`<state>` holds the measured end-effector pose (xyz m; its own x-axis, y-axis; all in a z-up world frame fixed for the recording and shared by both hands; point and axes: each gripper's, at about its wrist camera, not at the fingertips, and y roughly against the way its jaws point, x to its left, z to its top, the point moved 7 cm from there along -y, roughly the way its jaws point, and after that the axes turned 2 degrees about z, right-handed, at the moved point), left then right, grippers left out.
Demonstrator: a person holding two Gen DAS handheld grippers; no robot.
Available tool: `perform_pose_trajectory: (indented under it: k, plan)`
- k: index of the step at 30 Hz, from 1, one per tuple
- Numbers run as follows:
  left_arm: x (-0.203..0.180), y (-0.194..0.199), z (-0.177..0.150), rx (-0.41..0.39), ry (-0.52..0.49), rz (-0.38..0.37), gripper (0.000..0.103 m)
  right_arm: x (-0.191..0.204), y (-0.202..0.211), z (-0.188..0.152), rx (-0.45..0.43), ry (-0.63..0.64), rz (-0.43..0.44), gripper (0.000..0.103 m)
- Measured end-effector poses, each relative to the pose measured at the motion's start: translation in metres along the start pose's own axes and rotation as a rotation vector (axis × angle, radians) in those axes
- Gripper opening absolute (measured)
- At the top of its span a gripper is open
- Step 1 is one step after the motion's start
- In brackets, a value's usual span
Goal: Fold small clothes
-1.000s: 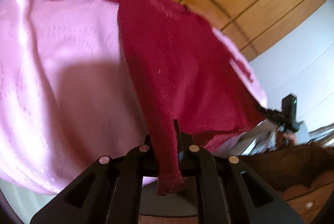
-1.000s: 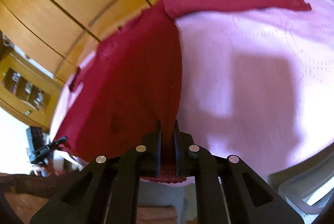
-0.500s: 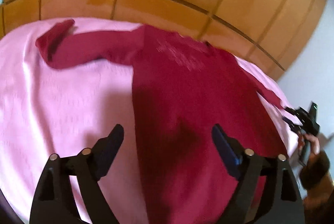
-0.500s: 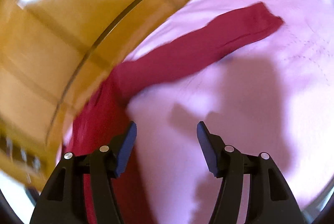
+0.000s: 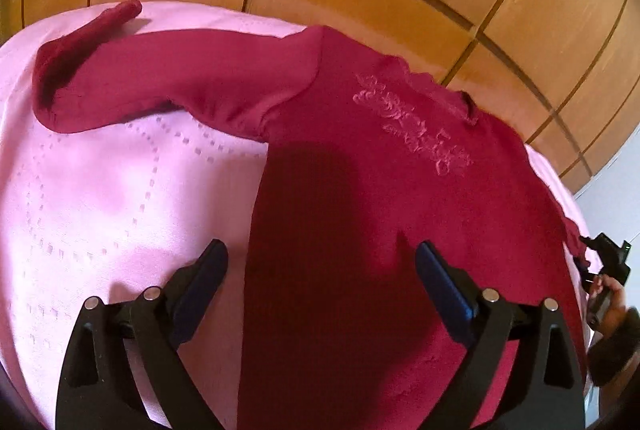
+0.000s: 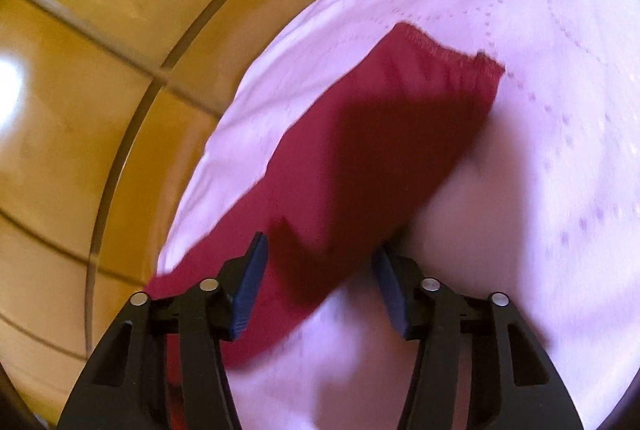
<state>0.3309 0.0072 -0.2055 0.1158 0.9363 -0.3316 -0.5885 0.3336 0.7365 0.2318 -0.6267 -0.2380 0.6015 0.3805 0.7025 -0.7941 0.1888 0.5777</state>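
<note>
The red sweater (image 5: 360, 213), pinched at the hem a second ago, now lies flat on the pink bedspread (image 5: 100, 189) filling the frame's centre, both the left hand-held gripper (image 5: 320, 270) and the right hand-held gripper (image 6: 320, 262) spread wide and empty, the right one astride a sleeve (image 6: 380, 133), so sleeve folding looks next.

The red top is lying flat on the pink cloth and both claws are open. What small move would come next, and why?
Probably the right gripper should close on the sleeve lying between its open jaws, to fold it inward over the body. The red top is spread on the pink cloth with both sleeves out, and the left gripper is open above the body, holding nothing.
</note>
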Motion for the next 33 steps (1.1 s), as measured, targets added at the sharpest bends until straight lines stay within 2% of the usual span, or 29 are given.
perform_pose_trajectory:
  k: [3,5,6,9,13,17,20,24,28,33]
  plan:
    - [0.0,-0.001,-0.002,-0.004,-0.004,0.002,0.094,-0.01,-0.006,0.016,-0.043,-0.058,-0.012,0.034]
    - [-0.001,-0.003,-0.001,-0.003,-0.006,0.005,0.095,-0.015,-0.01,0.021,-0.046,-0.116,-0.01,0.014]
    - [0.0,-0.003,-0.002,-0.001,-0.009,0.005,0.096,-0.017,-0.012,0.023,-0.039,-0.138,-0.012,0.012]
    - [-0.002,-0.004,-0.003,0.005,-0.016,0.003,0.097,-0.01,-0.011,0.029,-0.029,-0.136,-0.017,0.011]
    - [-0.002,-0.004,-0.003,0.003,-0.011,-0.008,0.098,0.023,0.0,0.035,-0.054,-0.024,0.008,0.011]
    - [-0.001,-0.003,-0.003,-0.003,0.003,-0.026,0.098,0.072,0.006,0.025,-0.056,0.09,0.042,0.011]
    - [0.0,-0.002,-0.004,-0.006,0.008,-0.034,0.098,0.118,0.008,0.005,-0.035,0.182,0.092,0.011]
    - [0.002,-0.001,-0.005,-0.01,0.011,-0.043,0.098,0.186,0.011,-0.04,0.009,0.375,0.161,0.011]
    - [0.004,0.001,-0.006,-0.014,0.017,-0.052,0.098,0.245,0.007,-0.104,0.08,0.554,0.234,0.011]
    - [0.005,0.002,-0.007,-0.019,0.025,-0.062,0.098,0.289,-0.002,-0.19,0.176,0.742,0.295,0.011]
